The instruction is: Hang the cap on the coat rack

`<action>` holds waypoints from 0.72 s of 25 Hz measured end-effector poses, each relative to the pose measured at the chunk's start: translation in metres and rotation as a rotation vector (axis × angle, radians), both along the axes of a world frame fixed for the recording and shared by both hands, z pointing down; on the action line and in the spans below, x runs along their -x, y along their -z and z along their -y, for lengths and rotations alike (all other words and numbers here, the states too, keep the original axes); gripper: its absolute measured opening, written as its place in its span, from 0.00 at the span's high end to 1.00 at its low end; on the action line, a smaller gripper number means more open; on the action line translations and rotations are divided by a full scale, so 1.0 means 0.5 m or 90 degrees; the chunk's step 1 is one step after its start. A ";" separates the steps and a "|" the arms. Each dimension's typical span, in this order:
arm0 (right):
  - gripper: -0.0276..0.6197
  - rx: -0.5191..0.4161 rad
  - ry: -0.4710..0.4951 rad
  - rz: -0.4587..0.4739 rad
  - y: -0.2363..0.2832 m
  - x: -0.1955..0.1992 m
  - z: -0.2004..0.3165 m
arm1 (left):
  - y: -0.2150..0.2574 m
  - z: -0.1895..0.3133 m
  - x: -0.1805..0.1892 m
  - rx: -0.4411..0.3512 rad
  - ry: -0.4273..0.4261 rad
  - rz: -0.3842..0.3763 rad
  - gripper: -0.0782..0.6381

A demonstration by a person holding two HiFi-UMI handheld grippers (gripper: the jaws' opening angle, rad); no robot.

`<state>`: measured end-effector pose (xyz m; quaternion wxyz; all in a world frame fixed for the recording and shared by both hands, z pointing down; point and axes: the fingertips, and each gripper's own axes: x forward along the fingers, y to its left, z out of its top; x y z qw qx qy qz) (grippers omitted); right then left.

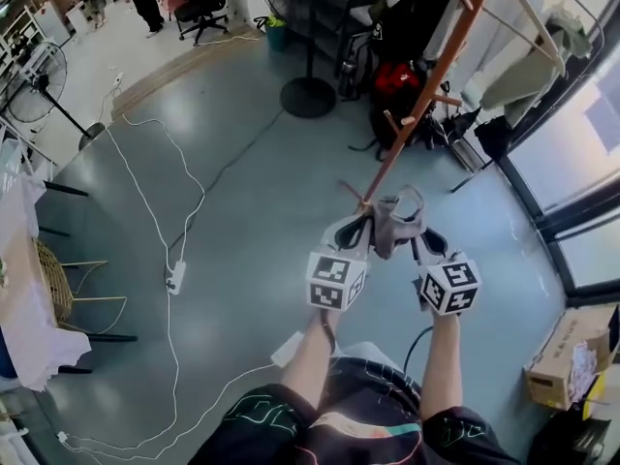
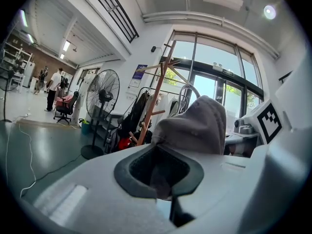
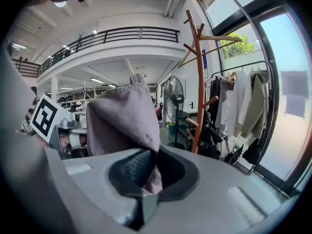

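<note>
While I'm holding both grippers up in front of me, there's just one cap [image 1: 397, 223] stretched between them. Both sets of jaws are clamped on its fabric, left gripper [image 1: 353, 231] on one edge, right gripper [image 1: 427, 242] on the other. One coat rack [image 1: 427, 93] stands just beyond the cap. Its foot is hidden behind the cap and its top runs out of view. The cap's all bunched up too, so I can't make out the brim.
</note>
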<state>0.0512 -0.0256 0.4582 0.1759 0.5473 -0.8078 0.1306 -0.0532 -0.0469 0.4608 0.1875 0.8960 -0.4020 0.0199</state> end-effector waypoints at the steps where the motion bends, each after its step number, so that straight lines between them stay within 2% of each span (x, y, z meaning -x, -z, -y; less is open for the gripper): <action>1: 0.94 0.002 0.004 -0.005 0.001 0.003 0.010 | 0.003 0.011 0.004 0.000 0.004 -0.004 0.87; 6: 0.94 -0.011 0.018 -0.021 0.022 0.015 0.048 | 0.026 0.056 0.014 -0.019 0.011 -0.026 0.87; 9: 0.94 -0.014 0.013 -0.026 0.028 -0.003 0.066 | 0.034 0.078 0.000 -0.021 0.005 -0.034 0.87; 14: 0.94 -0.023 -0.020 -0.010 0.034 -0.070 0.108 | 0.035 0.108 -0.067 -0.028 -0.020 -0.019 0.87; 18: 0.94 -0.025 -0.007 0.001 0.027 -0.069 0.158 | 0.029 0.159 -0.064 -0.026 -0.001 -0.012 0.87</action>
